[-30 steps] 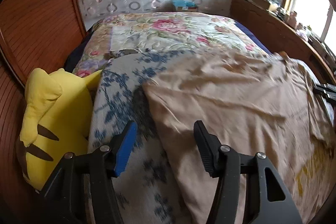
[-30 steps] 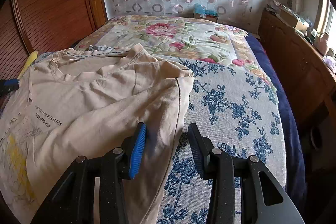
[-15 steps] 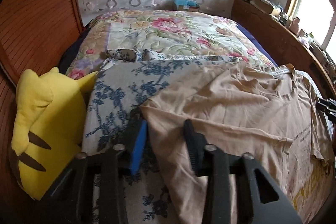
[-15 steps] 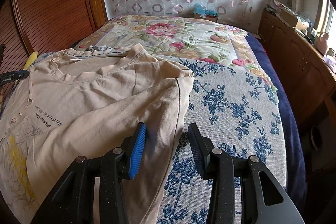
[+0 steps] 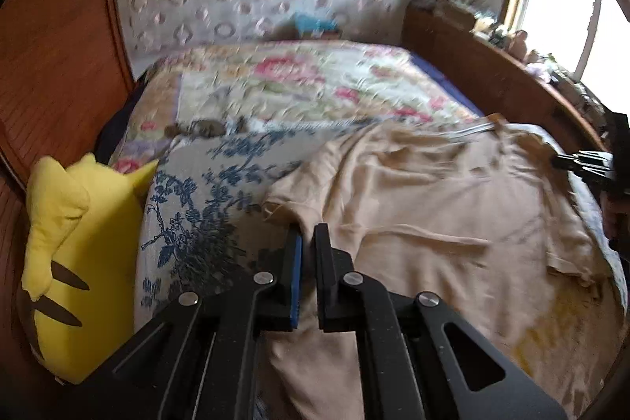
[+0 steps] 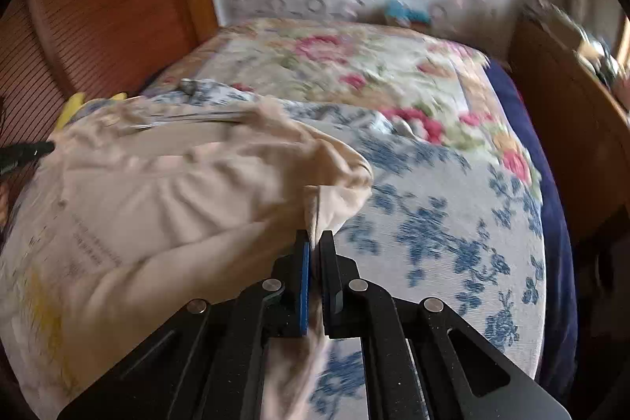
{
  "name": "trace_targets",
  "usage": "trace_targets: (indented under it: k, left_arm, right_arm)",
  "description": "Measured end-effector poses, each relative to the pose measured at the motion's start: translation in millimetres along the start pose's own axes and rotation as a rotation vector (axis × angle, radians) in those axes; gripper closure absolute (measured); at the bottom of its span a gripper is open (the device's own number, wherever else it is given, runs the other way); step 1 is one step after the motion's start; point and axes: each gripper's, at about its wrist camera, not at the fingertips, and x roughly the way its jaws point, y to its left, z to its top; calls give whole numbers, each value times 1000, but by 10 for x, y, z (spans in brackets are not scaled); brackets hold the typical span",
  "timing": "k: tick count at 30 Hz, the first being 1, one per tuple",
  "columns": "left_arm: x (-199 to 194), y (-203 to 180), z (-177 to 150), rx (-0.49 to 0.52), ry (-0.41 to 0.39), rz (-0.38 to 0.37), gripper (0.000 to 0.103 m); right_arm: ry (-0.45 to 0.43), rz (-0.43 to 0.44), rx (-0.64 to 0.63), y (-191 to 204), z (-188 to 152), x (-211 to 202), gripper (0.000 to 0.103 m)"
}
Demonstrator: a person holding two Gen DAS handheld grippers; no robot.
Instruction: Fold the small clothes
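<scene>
A beige T-shirt (image 5: 433, 231) with small print and a yellow graphic lies spread on the blue-flowered bed cover (image 5: 197, 207). My left gripper (image 5: 308, 231) is shut on the shirt's left edge near the sleeve. My right gripper (image 6: 314, 237) is shut on the shirt's (image 6: 177, 199) right edge, with the cloth bunched and lifted between its jaws. The right gripper's tip shows at the far right of the left wrist view (image 5: 582, 160); the left gripper's tip shows at the far left of the right wrist view (image 6: 27, 150).
A yellow plush toy (image 5: 71, 243) lies against the wooden wall on the left of the bed. A floral quilt (image 5: 307, 85) covers the far half. A wooden sideboard (image 5: 492, 73) with small items runs along the right, under the window. The bed's right edge (image 6: 555, 223) drops off.
Both grippers have closed on the shirt's side edges; they were open a second ago. The cloth is now pulled up and bunched at each grip, and both views are blurred by motion.
</scene>
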Motion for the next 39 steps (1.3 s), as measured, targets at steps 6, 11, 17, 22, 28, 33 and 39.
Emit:
trace_targets:
  k: [6, 11, 17, 22, 28, 33, 39]
  left_arm:
    - [-731, -235, -248, 29, -143, -70, 97]
    - [-1266, -342, -516, 31, -216, -97, 97]
    - [-1746, -404, -801, 27, -269, -113, 97]
    - [-2060, -399, -1002, 29, -287, -102, 97]
    - [-2357, -396, -1138, 20, -292, -82, 97]
    - [-2500, -424, -1296, 16, -281, -71, 97]
    - [-2299, -339, -1417, 4, -219, -51, 85]
  right_arm:
    - [-186, 81, -60, 359, -150, -739, 99]
    - [-271, 143, -117, 616, -469, -1379, 99]
    - [-266, 155, -116, 629, -855, -1777, 99]
    - [-261, 148, -85, 514, -1078, -2021, 99]
    - [-266, 132, -29, 475, -1301, -2437, 99]
    - [-259, 114, -28, 561, -1558, -2796, 99]
    - [-187, 96, -61, 656, -1745, -2842, 99]
